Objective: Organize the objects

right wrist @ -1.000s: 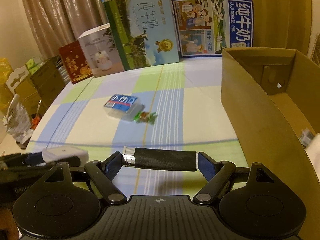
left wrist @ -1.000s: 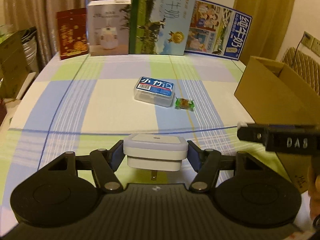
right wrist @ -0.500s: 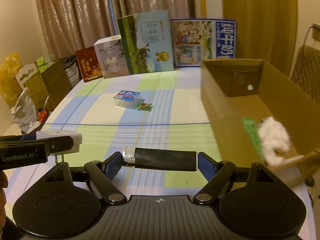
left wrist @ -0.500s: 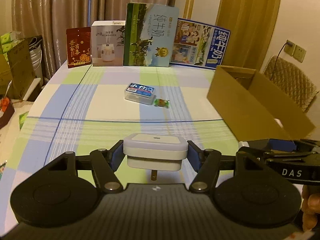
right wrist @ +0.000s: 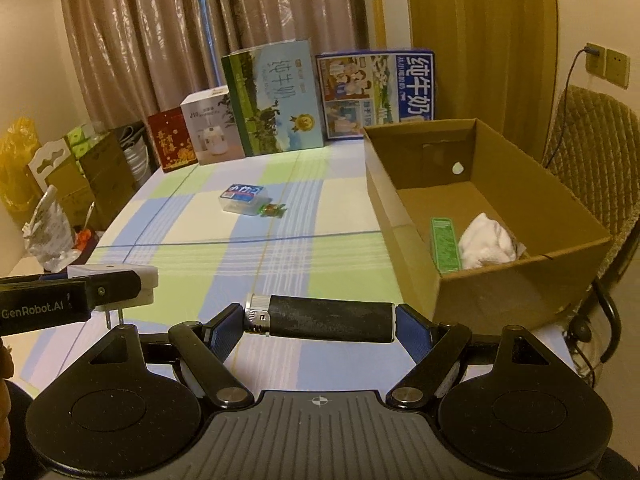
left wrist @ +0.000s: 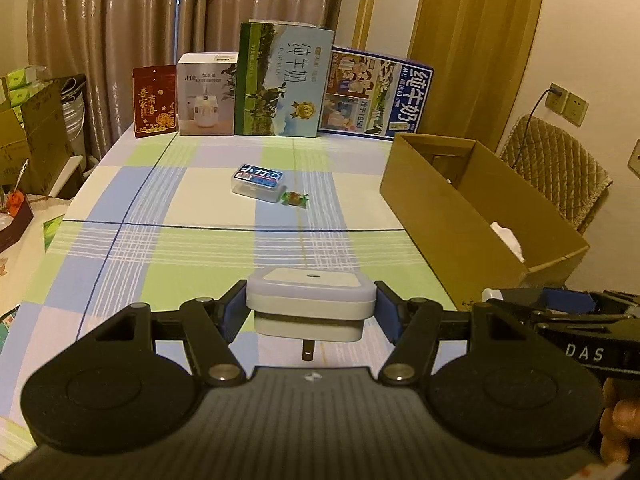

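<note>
My left gripper point(left wrist: 311, 307) is shut on a white plug-in night light point(left wrist: 310, 298), prongs pointing down, held above the checked tablecloth. My right gripper point(right wrist: 320, 322) is shut on a black lighter point(right wrist: 324, 320) with a metal cap at its left end. The open cardboard box point(right wrist: 400, 184) stands at the table's right side, holding a green packet point(right wrist: 444, 242) and a white cloth point(right wrist: 486, 242). A clear plastic case with a blue label point(left wrist: 258, 182) and a wrapped candy point(left wrist: 295, 198) lie mid-table. The left gripper also shows at the left of the right wrist view with the night light point(right wrist: 116, 286).
Several cartons stand along the table's far edge: a red one point(left wrist: 154, 100), a white one point(left wrist: 206, 100), a tall milk box point(left wrist: 282, 80) and a blue milk box point(left wrist: 378, 98). A quilted chair point(right wrist: 596, 152) sits behind the cardboard box. Boxes and bags crowd the floor at left.
Both grippers have risen and pulled back from the table with their loads. The view now looks down into the cardboard box, showing its contents.
</note>
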A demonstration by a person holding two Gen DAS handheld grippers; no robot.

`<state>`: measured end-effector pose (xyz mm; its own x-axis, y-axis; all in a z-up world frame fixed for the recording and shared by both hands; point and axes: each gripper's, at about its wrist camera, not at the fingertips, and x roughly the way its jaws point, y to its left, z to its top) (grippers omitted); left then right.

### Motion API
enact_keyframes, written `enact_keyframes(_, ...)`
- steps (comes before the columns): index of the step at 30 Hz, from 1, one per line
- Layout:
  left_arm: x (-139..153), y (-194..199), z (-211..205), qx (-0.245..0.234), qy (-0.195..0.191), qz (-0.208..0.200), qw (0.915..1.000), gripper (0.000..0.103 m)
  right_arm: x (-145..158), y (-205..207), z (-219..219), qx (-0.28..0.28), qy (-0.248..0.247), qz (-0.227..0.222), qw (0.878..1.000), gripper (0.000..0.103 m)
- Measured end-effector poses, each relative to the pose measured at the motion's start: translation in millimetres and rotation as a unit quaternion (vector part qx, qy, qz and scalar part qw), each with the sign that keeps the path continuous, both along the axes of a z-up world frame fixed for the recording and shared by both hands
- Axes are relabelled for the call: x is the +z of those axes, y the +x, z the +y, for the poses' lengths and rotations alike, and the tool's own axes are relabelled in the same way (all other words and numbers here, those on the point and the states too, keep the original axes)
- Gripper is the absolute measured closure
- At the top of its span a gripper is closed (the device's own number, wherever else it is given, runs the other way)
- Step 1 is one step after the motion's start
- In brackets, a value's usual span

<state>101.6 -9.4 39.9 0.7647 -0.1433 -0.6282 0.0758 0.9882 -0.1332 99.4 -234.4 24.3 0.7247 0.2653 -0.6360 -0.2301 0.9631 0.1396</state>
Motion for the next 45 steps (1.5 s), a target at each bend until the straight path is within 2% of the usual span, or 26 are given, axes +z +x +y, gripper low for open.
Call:
enact_keyframes(2, 2, -5, -3, -0.003, -0.008, 0.002, 1.0000, 0.043, 2, -4, -4, -0.002, 0.000, -0.002, 1.000, 0.025)
enact_keyframes(15, 2, -19, -25, -0.022, 0.003, 0.004, 0.9997, 0.043, 13, -22, -21, -0.016, -0.004, -0.012, 1.000, 0.025)
enact_keyframes(45, 7, -21, -51, -0.048, 0.005, 0.004, 0.9988, 0.043, 24, -27, -51, -0.041, -0.008, -0.031, 0.999, 0.025)
